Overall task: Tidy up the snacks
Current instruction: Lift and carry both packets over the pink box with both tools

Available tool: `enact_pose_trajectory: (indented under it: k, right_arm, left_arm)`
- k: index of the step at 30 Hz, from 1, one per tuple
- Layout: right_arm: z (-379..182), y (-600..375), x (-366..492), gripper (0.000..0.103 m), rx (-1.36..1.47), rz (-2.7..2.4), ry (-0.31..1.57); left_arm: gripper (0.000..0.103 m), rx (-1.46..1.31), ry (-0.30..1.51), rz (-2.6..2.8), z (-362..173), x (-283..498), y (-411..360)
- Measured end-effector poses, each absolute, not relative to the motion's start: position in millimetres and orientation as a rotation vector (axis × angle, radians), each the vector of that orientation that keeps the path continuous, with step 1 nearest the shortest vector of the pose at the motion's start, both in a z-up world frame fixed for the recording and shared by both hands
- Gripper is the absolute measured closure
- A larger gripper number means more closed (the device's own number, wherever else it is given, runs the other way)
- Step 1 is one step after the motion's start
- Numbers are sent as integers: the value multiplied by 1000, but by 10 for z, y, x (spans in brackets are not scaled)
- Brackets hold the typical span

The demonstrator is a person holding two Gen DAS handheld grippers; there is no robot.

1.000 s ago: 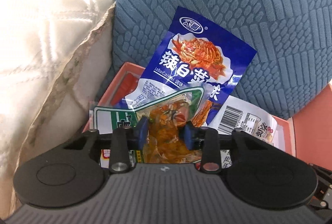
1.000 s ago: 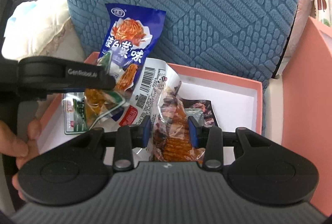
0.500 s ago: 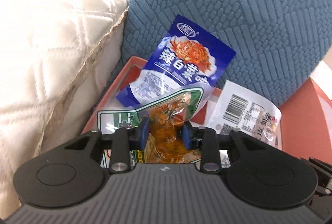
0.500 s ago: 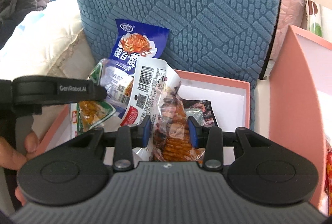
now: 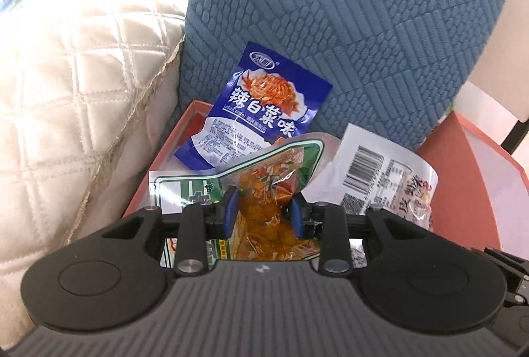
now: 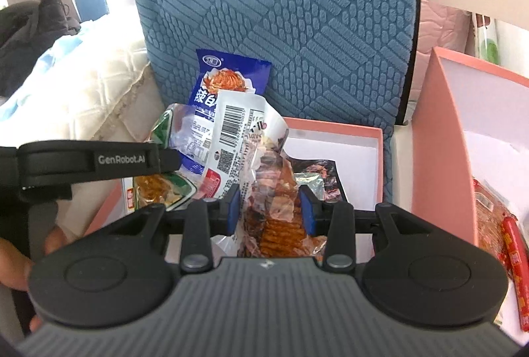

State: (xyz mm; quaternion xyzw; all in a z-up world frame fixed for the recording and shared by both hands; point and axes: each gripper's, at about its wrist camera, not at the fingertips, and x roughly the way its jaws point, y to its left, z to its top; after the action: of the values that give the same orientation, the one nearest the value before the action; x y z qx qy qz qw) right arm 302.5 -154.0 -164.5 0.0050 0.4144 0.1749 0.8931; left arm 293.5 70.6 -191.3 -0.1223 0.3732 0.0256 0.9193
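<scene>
Left gripper [image 5: 264,208] pinches one green-trimmed packet [image 5: 264,188] of orange strips; right gripper [image 6: 269,208] pinches one clear packet [image 6: 264,191] of reddish-brown pieces. Both packets hang above the pink box [image 6: 334,127], apparently lifted for sorting. One blue packet [image 5: 264,112] leans on the blue cushion [image 5: 330,26], propped by the box corner. A second pink box [image 6: 443,138] stands right, holding red sausages [image 6: 510,244].

The scene is viewed from close above by both wrist cameras, angled downward along the fingers toward the blue cushion [image 5: 347,26], with the pink box [image 6: 334,128] and blue packet [image 5: 264,105] shared by both.
</scene>
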Motion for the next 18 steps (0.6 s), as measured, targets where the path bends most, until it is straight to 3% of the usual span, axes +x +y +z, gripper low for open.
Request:
enact_pose_trajectory:
  k: [18]
  right_arm:
    - [-1008,-1835,2586,63,7,389,787]
  left_arm:
    - [66,-214,668,-4,-1183,2393,649]
